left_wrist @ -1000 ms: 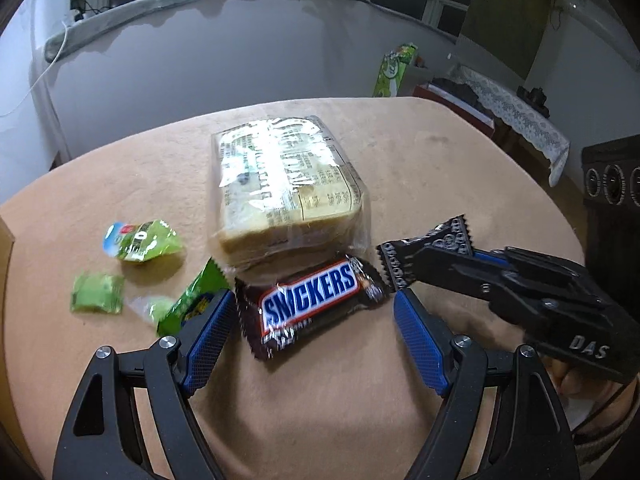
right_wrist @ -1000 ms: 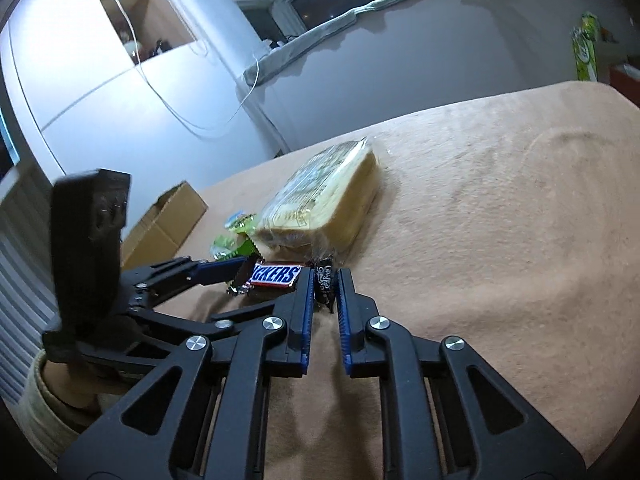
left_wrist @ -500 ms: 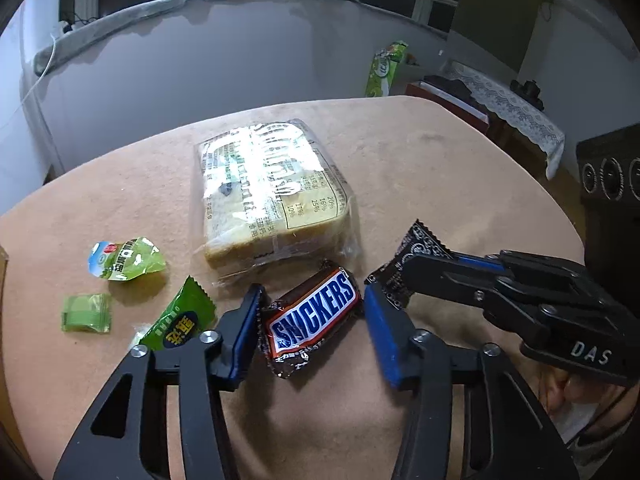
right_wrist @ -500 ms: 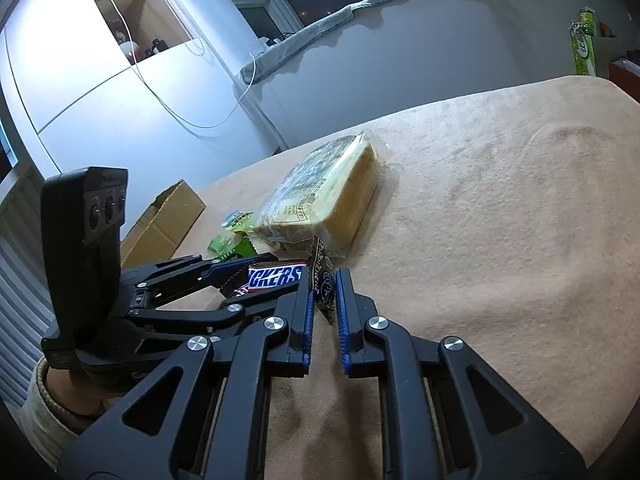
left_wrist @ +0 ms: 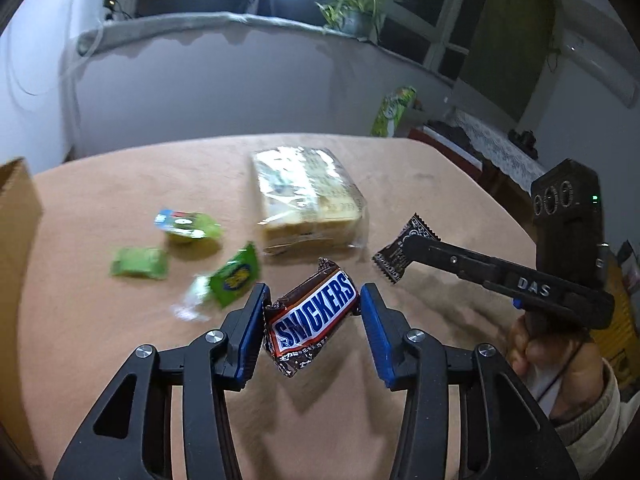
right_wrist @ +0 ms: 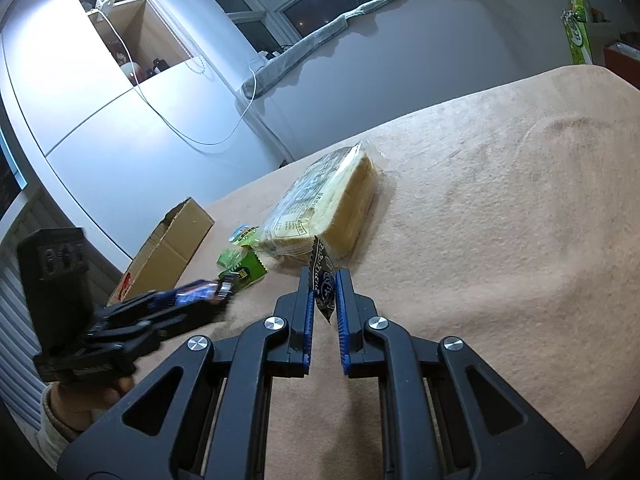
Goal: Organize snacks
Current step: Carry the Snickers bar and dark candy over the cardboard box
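Both tongs are loaded right now. The left tongs (left_wrist: 312, 316) are closed about halfway around a Snickers bar (left_wrist: 314, 318), held diagonally and lifted clear of the surface (left_wrist: 420, 168). The right tongs (right_wrist: 325, 294) are nearly fully closed, pinching a small black snack packet (right_wrist: 323, 280) on edge, also off the surface. The rest of the snacks sit on the surface: the bagged sliced bread (left_wrist: 306, 196), a green jelly cup (left_wrist: 186, 226), a green candy wrapper (left_wrist: 138, 262) and a green snack packet (left_wrist: 236, 278). The cardboard box (right_wrist: 168, 250) sits open at the left edge, my guess for where it all goes.

What could go wrong: the Snickers looks caught mostly by its slick wrapper at an angle, so a fast swing to the box could let it rotate or slide out. The black packet is held by a thin slice of foil, so it could slip too. Both tongs are near each other, so they might bump heading for the same box.

Compared to half a second ago, the Snickers was lying on the surface with the pads just closing in; now it's gripped and up. The left view has also pulled back and tilted up, and the box edge has come into it.
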A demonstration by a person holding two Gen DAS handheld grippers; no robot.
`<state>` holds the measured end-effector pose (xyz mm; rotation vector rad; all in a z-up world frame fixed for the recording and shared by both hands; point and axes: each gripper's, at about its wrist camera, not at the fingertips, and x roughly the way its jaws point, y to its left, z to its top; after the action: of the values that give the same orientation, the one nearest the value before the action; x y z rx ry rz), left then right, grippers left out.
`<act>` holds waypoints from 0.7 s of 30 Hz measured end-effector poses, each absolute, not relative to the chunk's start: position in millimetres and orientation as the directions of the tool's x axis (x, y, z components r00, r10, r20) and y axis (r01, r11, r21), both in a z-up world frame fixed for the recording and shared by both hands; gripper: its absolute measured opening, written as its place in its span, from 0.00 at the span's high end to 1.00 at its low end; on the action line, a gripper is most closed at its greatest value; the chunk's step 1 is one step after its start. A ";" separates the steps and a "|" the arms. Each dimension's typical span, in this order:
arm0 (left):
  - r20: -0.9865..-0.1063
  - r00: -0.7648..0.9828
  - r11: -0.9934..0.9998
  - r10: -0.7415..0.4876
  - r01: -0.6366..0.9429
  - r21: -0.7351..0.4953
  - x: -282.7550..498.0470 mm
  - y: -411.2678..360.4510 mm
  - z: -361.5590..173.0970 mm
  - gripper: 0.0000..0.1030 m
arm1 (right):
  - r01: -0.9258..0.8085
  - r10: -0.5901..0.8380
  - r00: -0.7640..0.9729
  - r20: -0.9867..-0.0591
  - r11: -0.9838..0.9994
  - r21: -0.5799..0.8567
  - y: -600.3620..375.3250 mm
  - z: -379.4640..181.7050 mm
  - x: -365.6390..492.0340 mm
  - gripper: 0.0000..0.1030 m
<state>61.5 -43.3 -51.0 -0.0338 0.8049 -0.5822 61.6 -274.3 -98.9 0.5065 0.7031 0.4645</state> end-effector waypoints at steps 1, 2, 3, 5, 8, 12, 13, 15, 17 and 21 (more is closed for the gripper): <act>-0.662 0.559 0.847 -0.500 0.473 -0.241 58.3 -38.3 -47.2 0.56 | -0.228 0.556 0.675 -0.485 0.782 0.580 -274.4 -98.4 61.6 0.90; -0.657 0.567 0.850 -0.497 0.470 -0.237 56.4 -36.0 -44.8 0.56 | -0.226 0.554 0.677 -0.484 0.783 0.580 -274.9 -97.9 61.5 0.90; -0.649 0.583 0.856 -0.489 0.464 -0.228 53.3 -31.4 -41.5 0.56 | -0.224 0.552 0.679 -0.484 0.784 0.580 -275.3 -97.5 61.5 0.90; -0.637 0.608 0.867 -0.473 0.451 -0.212 48.2 -25.9 -37.2 0.56 | -0.217 0.541 0.683 -0.490 0.792 0.571 -275.6 -96.2 60.9 0.90; -0.619 0.638 0.879 -0.458 0.430 -0.207 41.0 -14.4 -32.0 0.56 | -0.213 0.512 0.699 -0.499 0.815 0.539 -274.0 -89.2 57.7 0.90; -0.599 0.682 0.902 -0.419 0.388 -0.188 29.9 5.9 -27.1 0.56 | -0.222 0.504 0.701 -0.505 0.827 0.517 -266.9 -78.4 56.7 0.90; -0.595 0.690 0.906 -0.413 0.380 -0.189 28.7 8.9 -26.5 0.56 | -0.230 0.506 0.699 -0.505 0.828 0.511 -262.2 -74.7 57.2 0.90; -0.581 0.709 0.914 -0.399 0.354 -0.196 24.7 24.3 -24.4 0.56 | -0.255 0.514 0.695 -0.502 0.830 0.496 -249.5 -65.5 57.7 0.90; -0.567 0.732 0.925 -0.379 0.322 -0.203 21.5 42.8 -22.2 0.56 | -0.283 0.525 0.690 -0.499 0.830 0.482 -236.5 -57.6 57.7 0.90; -0.540 0.768 0.938 -0.345 0.270 -0.216 12.5 73.5 -17.3 0.56 | -0.343 0.555 0.670 -0.493 0.821 0.457 -200.5 -41.6 59.3 0.90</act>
<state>12.5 73.5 -17.3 -0.1279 0.6104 -0.3348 59.3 -200.5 -41.6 0.3416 0.6633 0.5170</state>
